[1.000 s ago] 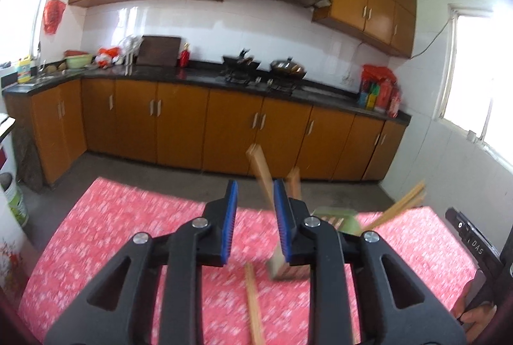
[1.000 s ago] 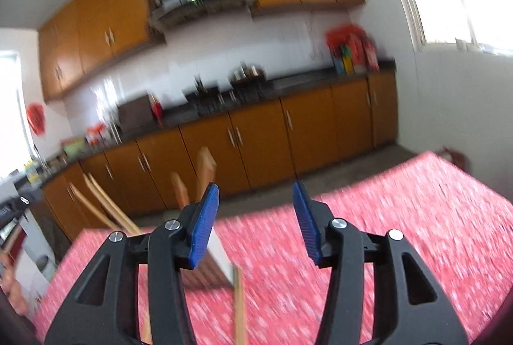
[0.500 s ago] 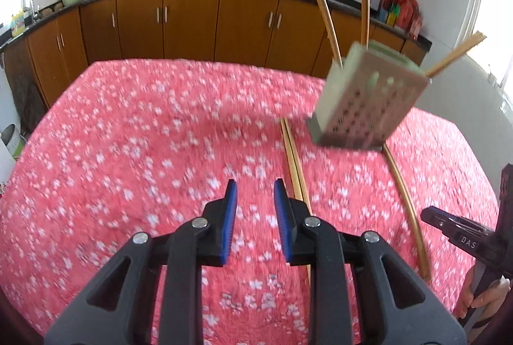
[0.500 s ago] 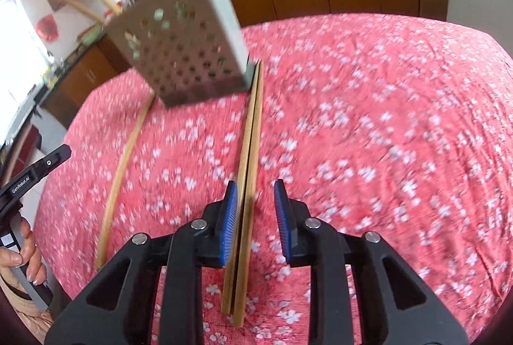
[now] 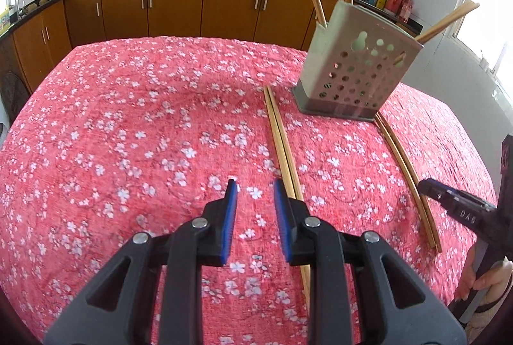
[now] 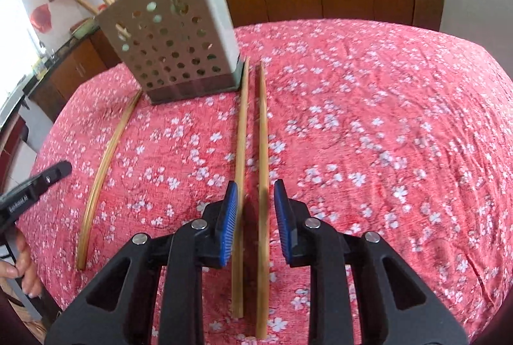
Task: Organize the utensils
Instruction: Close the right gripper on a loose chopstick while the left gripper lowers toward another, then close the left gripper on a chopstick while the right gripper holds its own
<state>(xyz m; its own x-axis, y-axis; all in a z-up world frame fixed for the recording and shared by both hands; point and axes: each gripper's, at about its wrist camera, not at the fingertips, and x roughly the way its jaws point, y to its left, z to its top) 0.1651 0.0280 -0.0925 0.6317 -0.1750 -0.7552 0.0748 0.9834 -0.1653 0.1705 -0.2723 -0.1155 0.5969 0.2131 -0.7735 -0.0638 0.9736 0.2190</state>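
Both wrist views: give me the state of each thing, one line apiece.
Left gripper: open, empty, above the cloth.
Right gripper: open, fingers either side of the chopstick pair.
Chopstick pair: flat on the tablecloth, side by side.
Second pair: flat, left of the holder.
Utensil holder: upright, chopsticks standing in it.

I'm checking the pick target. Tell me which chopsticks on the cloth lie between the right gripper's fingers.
The straight pair of bamboo chopsticks beside the perforated grey holder, between the right gripper's fingers. The other pair lies well off to its left.
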